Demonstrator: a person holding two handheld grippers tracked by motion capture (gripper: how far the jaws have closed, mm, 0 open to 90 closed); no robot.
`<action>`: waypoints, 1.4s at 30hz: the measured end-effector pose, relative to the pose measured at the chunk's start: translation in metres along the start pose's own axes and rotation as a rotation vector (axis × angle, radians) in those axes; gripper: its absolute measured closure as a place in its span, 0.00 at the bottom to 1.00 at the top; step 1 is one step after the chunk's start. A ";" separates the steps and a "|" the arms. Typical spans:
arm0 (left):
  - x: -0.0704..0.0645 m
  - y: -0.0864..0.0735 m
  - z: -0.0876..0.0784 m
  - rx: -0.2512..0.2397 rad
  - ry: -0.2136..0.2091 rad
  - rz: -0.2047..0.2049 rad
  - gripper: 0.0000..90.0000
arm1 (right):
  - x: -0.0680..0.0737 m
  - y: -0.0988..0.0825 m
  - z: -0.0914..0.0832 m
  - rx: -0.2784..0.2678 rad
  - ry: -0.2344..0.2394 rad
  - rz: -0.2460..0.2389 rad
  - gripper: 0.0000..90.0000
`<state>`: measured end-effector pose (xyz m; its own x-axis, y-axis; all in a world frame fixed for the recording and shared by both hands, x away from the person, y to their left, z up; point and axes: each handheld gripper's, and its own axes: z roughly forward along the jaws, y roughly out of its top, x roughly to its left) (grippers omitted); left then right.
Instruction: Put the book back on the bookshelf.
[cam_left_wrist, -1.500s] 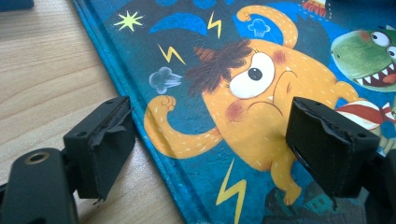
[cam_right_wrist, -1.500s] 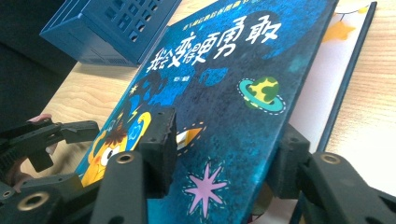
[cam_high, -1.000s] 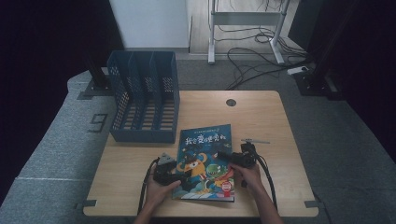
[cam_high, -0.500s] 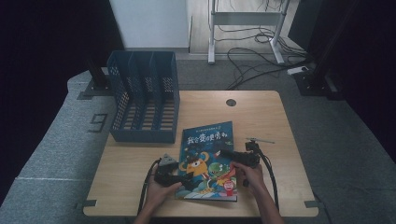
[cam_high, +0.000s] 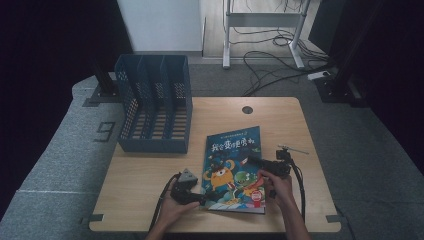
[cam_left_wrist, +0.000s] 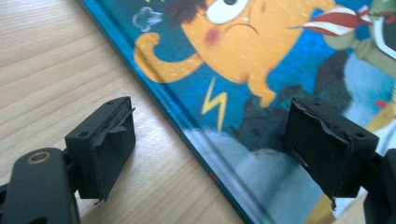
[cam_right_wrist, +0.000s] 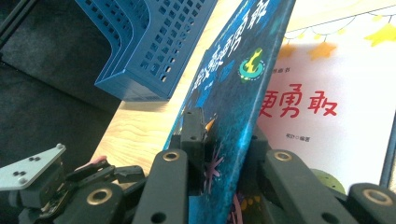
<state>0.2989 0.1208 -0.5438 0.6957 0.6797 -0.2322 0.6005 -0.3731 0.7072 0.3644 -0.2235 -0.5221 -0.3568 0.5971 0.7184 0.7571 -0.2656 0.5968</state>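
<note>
Cover-lifting is underway — my right gripper (cam_right_wrist: 219, 154) has just been closing and now pinches the book (cam_high: 234, 167) cover on the table (cam_high: 280, 120); left gripper (cam_left_wrist: 210, 149) gapes, straddling its spine edge. Next, I'd swing the cover open.

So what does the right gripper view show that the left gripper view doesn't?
Right gripper view: the right gripper has just been closing and now pinches the book's lifted cover, baring a white title page. The blue file rack stands behind, and the other gripper sits low on the left.

Left gripper view: the left gripper with jaws wide apart, straddling the book's near edge without touching it, and the orange cartoon monster.

Both: the picture book and the wooden table.
</note>
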 end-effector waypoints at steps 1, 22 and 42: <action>-0.001 0.000 0.000 0.002 -0.001 0.004 0.18 | 0.000 0.000 0.000 -0.001 0.000 0.001 0.84; -0.020 -0.008 -0.007 0.080 -0.002 0.070 0.12 | -0.005 0.002 -0.006 -0.014 -0.016 0.009 0.84; -0.029 -0.011 -0.003 0.105 0.038 0.097 0.07 | -0.009 0.004 -0.010 -0.039 -0.029 0.019 0.84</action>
<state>0.2711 0.1071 -0.5424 0.7382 0.6601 -0.1391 0.5705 -0.5009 0.6509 0.3650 -0.2377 -0.5232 -0.3261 0.6136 0.7191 0.7416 -0.3057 0.5971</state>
